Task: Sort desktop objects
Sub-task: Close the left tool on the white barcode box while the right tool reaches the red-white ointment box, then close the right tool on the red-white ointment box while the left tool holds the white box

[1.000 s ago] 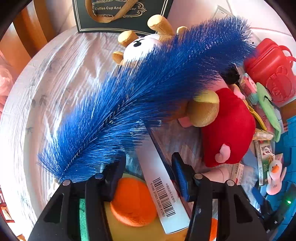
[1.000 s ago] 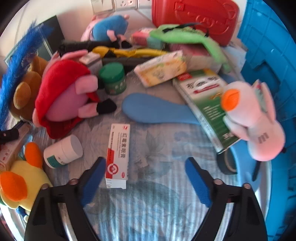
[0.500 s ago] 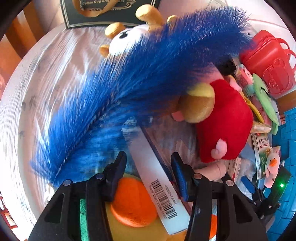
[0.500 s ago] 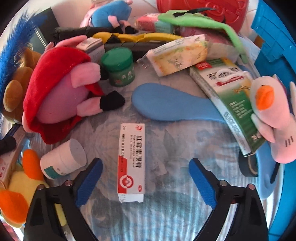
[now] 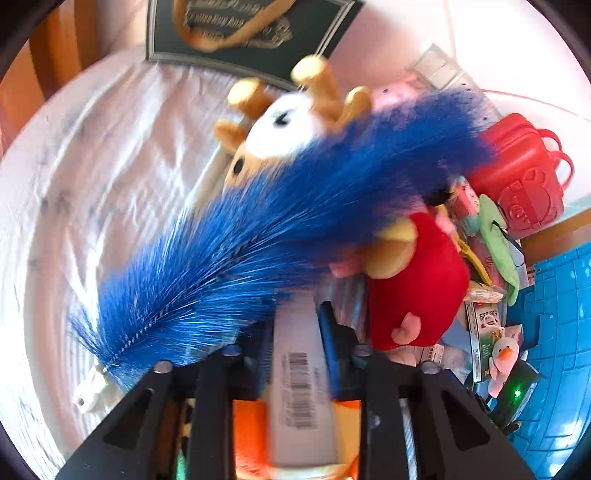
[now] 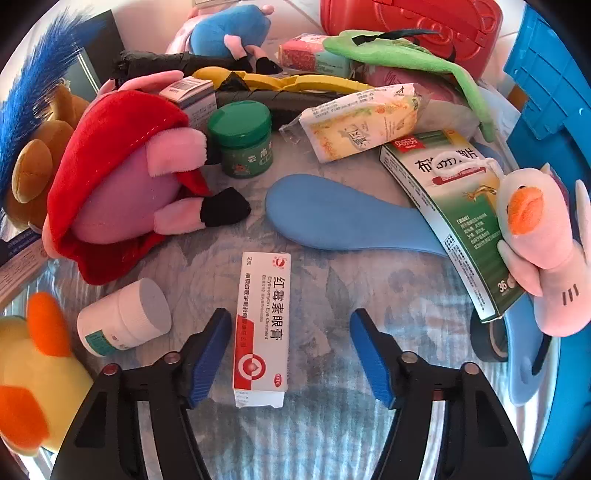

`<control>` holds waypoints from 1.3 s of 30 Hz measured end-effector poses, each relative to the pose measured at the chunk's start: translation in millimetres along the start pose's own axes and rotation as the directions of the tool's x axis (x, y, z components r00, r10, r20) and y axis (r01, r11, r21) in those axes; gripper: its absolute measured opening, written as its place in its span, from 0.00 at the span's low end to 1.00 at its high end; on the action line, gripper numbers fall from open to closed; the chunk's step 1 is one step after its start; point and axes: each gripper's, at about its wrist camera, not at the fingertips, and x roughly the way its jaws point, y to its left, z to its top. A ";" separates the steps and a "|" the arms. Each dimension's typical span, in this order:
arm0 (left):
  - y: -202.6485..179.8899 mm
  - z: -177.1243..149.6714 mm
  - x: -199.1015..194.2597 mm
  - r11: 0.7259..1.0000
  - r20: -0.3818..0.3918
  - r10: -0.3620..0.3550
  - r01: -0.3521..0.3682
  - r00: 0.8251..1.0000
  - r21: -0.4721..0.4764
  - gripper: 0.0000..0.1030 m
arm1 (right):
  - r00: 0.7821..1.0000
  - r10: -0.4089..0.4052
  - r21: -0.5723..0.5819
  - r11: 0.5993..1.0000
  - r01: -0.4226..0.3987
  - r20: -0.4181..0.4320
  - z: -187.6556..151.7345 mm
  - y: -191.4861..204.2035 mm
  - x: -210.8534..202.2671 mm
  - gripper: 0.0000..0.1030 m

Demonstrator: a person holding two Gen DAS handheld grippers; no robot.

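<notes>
**Two grips forming in a crowded pile; snags likely**

Left gripper [image 5: 295,332] was pinching a long white barcoded box [image 5: 299,373], jaws pressed onto its sides. The blue feather duster [image 5: 258,236] lay across the box's far end, touching it; a lift could drag the duster along, or the slim box might twist out of the pads. A yellow duck plush [image 5: 251,424] sat under the box.

Right gripper [image 6: 290,347] was closing around the ointment carton [image 6: 264,321], pads not yet touching. The carton lay nearer the left pad, so it might skid or pivot on contact. A white pill bottle [image 6: 123,321] lay on its side just left; a nudge could roll it.

Surface: pale floral tablecloth [image 6: 332,424], wrinkled, heavily cluttered. Blue crate [image 6: 554,92] at right, red case [image 6: 410,26] far, wall behind.
</notes>
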 end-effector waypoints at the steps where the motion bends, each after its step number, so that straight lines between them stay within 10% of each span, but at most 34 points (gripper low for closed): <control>1: -3.1 -1.0 -3.7 1.000 0.003 -0.004 0.004 1.000 0.010 0.22 | 1.000 -0.001 0.000 1.000 0.001 0.003 0.6 -0.4 -0.2 0.60; 5: -12.7 2.3 -0.1 1.000 -0.013 -0.014 0.015 1.000 0.026 0.22 | 1.000 0.000 0.003 1.000 0.000 0.001 3.1 -2.4 -0.7 0.53; 12: -10.8 -1.5 -3.7 1.000 -0.020 -0.012 0.013 1.000 0.027 0.22 | 0.999 0.003 0.000 1.000 -0.003 -0.039 8.8 -2.8 3.8 0.72; 20: -17.4 -1.6 -19.0 0.999 0.010 -0.029 0.029 1.000 0.043 0.22 | 1.000 -0.002 -0.003 1.000 0.002 -0.025 15.8 -2.8 -0.7 0.29; 39: -20.4 -8.9 -22.8 0.995 0.038 -0.009 0.005 0.999 0.097 0.22 | 0.995 0.098 -0.010 0.995 -0.097 0.029 7.7 -30.5 -10.4 0.25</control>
